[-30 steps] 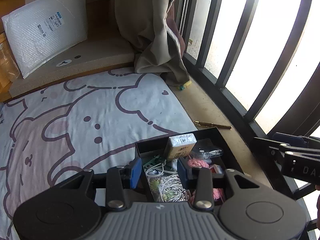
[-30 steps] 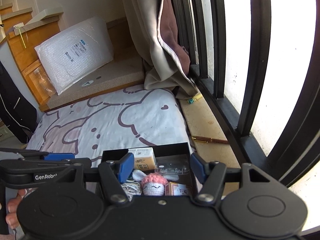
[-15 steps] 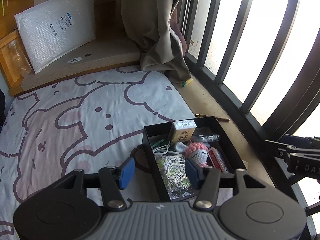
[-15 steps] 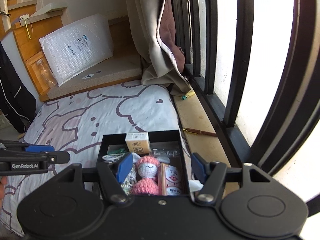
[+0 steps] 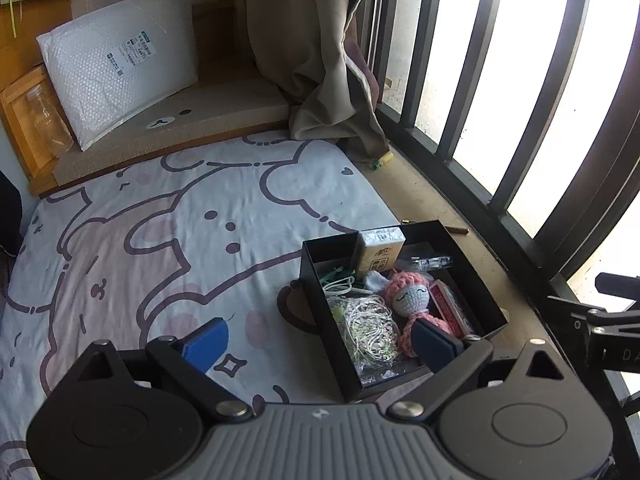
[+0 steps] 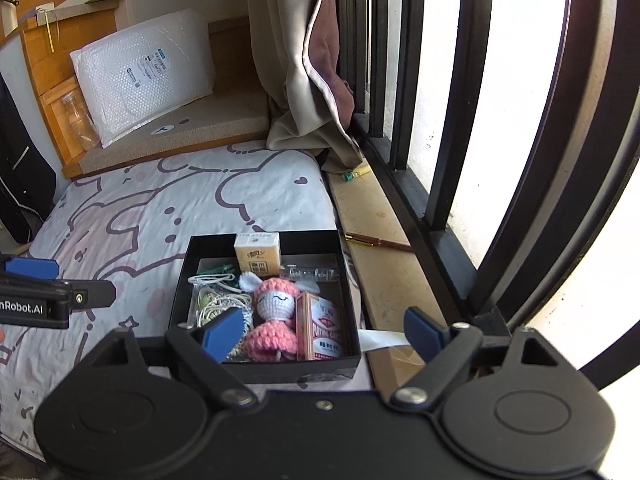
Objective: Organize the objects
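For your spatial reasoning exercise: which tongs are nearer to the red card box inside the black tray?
Right. The right tongs, opening and empty, straddle the card box in the black tray; the left tongs, also opening, sit off toward the tray's far side over the sheet.

A black box (image 6: 338, 250) holds a pink crochet doll (image 6: 274, 322); the sheet (image 5: 160, 232) is white with mauve cartoon outlines.

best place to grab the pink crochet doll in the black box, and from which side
Grip the crochet doll across its round white head, coming from above. It lies face up in the black box, hemmed by the cord bundle on one side and the red card box on the other, so a sideways approach looks blocked. The right gripper, jaws opening with nothing between them, seems nearest.
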Available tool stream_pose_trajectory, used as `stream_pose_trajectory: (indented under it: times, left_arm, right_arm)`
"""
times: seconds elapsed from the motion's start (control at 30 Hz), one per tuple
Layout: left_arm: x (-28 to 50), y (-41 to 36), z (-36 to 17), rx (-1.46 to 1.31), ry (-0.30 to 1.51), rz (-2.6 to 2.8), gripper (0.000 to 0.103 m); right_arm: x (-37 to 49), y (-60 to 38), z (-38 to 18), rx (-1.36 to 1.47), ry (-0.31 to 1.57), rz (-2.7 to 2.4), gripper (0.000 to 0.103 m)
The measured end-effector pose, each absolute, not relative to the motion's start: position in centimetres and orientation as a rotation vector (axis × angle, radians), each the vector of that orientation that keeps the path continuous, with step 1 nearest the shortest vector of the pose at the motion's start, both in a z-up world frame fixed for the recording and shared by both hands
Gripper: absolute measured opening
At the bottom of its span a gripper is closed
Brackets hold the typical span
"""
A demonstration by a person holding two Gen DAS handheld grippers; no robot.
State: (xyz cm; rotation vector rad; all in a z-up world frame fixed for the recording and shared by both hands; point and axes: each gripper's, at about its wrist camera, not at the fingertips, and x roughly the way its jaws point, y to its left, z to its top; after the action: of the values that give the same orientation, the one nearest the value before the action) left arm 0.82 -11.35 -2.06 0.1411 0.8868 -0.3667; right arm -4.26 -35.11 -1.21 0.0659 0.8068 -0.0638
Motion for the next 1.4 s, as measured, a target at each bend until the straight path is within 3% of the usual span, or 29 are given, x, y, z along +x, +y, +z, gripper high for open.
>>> stream_pose_trajectory:
  times: [0.37,1.4]
  left_arm:
    - [0.1,-10.7,-2.4,0.169,0.880,-0.369,0.103]
    - [0.6,-9.8,-3.5,0.174,0.899,-0.318,0.103]
  right_arm:
    - [-4.4,-34.6,-1.9,0.055,0.838,-0.093,0.100]
    - [-4.2,-34.3,-2.6,0.048,0.871,-0.105,0.101]
